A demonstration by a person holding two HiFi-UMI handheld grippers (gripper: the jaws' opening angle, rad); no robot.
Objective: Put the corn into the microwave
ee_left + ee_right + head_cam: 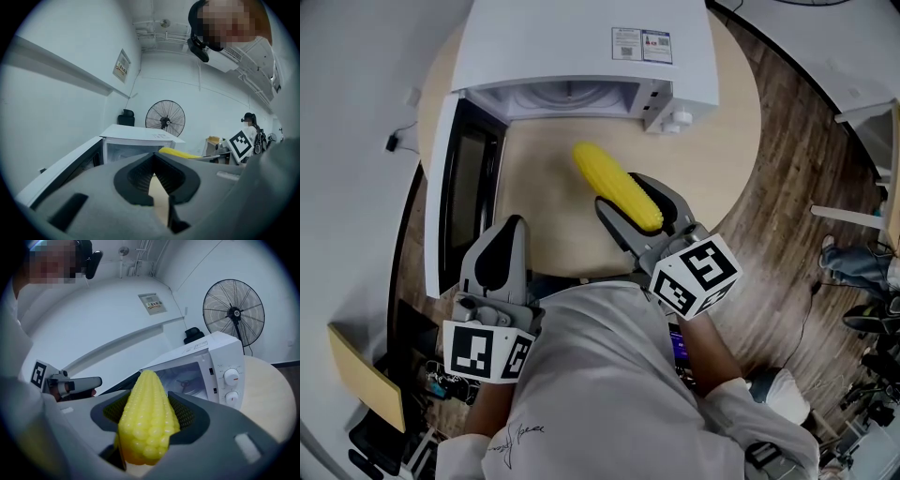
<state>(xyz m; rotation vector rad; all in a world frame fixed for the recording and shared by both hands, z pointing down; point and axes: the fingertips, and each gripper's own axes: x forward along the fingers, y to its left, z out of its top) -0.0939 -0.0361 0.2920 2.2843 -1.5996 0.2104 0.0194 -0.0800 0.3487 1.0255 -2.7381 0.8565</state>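
Note:
A yellow corn cob [616,187] hangs over the round table, its tip pointing at the microwave. My right gripper [621,191] is shut on the cob's rear half. In the right gripper view the corn [147,418] fills the gap between the jaws of that gripper [150,405]. The white microwave [581,47] stands at the table's far side with its cavity [567,99] showing and its door [455,187] swung out to the left. My left gripper [501,236] hovers near the door's free end, shut with nothing in it; its pads [140,176] meet at the tips.
The round wooden table [722,141] has bare surface in front of the microwave. Dark plank floor [806,187] lies to the right. A standing fan [233,312] and a person [251,124] are in the background. A tan board [361,375] leans at lower left.

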